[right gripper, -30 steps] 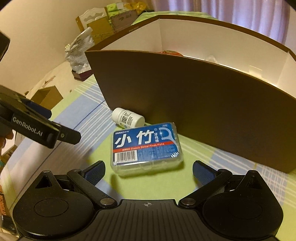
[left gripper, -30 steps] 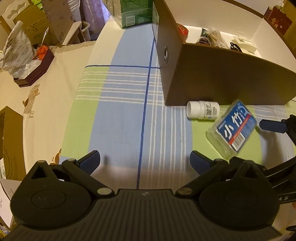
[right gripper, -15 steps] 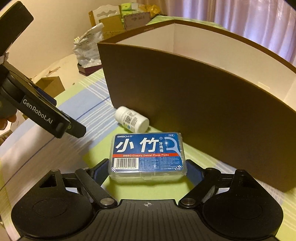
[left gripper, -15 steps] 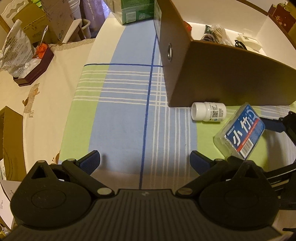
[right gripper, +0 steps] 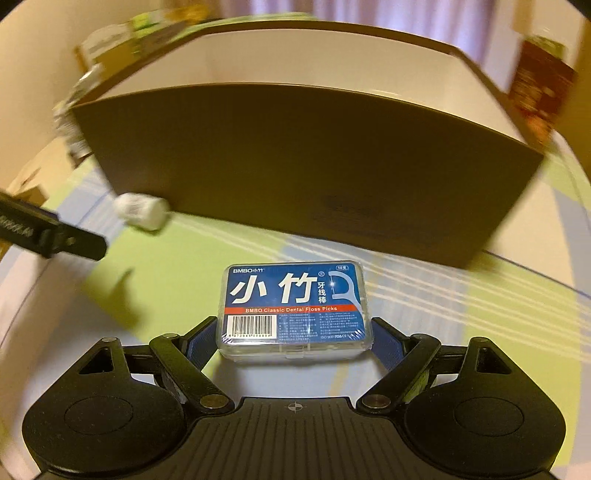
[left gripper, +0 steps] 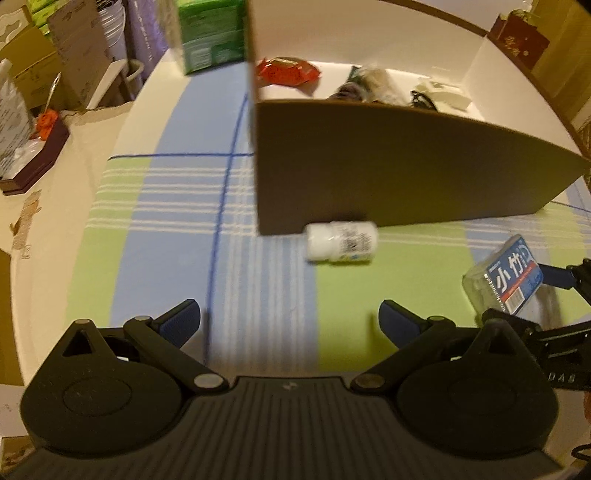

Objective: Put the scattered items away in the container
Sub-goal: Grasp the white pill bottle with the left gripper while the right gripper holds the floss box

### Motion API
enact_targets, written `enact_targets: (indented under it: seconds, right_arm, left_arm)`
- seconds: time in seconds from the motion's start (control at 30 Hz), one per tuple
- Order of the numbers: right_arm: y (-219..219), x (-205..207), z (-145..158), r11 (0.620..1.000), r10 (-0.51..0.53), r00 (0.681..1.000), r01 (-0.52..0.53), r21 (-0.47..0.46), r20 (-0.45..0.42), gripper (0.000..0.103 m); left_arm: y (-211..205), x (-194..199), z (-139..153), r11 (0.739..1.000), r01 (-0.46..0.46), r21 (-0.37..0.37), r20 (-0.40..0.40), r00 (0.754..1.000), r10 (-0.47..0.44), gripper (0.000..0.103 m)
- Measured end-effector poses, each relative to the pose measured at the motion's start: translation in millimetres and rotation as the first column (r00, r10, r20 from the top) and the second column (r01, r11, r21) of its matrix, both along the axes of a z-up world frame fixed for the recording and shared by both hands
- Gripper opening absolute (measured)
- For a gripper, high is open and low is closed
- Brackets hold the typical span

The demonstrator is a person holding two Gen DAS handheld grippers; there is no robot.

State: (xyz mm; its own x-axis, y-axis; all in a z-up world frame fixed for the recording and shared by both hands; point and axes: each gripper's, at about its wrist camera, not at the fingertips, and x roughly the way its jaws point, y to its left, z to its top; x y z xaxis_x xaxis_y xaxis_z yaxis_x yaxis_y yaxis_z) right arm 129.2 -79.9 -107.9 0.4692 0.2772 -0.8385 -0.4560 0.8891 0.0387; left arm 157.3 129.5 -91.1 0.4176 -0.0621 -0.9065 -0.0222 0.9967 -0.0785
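Note:
My right gripper (right gripper: pixel 294 338) is shut on a clear dental floss pick box (right gripper: pixel 293 304) with a blue label, held just above the striped cloth in front of the brown container (right gripper: pixel 303 155). The same floss box (left gripper: pixel 506 278) shows at the right edge of the left wrist view, clamped by the right gripper (left gripper: pixel 517 295). A small white pill bottle (left gripper: pixel 341 242) lies on its side against the container's front wall (left gripper: pixel 388 166); the bottle (right gripper: pixel 142 212) is blurred in the right wrist view. My left gripper (left gripper: pixel 290 321) is open over the cloth, short of the bottle.
Inside the container lie a red packet (left gripper: pixel 286 70), a dark bundle (left gripper: pixel 364 86) and white items (left gripper: pixel 443 94). A green box (left gripper: pixel 210 35) stands behind it. Cardboard boxes (left gripper: pixel 66 62) and a dark tray (left gripper: pixel 35 164) sit off the table at the left.
The right gripper closed on the floss box and lifted it slightly. The left gripper moved forward and right, bringing the pill bottle nearer its centre line.

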Motion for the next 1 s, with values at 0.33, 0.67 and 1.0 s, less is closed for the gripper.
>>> enact_targets:
  seconds: [0.33,0.67,1.0]
  right_arm:
    - [-37,12,0,0.991,-0.135,0.991,0.135,-0.01,0.001,0.088]
    - [-58,10,5,0.989,-0.146,0.989,0.146,-0.013,0.013,0.088]
    - [-61,-3,4,0.997,-0.082,0.997,0.082,-0.011,0.013,0.088]
  left_arm:
    - [-25,21,-11,1.0,-0.019,0.024,0.085,0.996,0.017,0.094]
    - [-33,18,-17,0.997,0.004,0.083,0.126,0.992,-0.014,0.041]
    - [-45,-32,-14,0.992,0.109,0.06,0.074,0.991,-0.113,0.041]
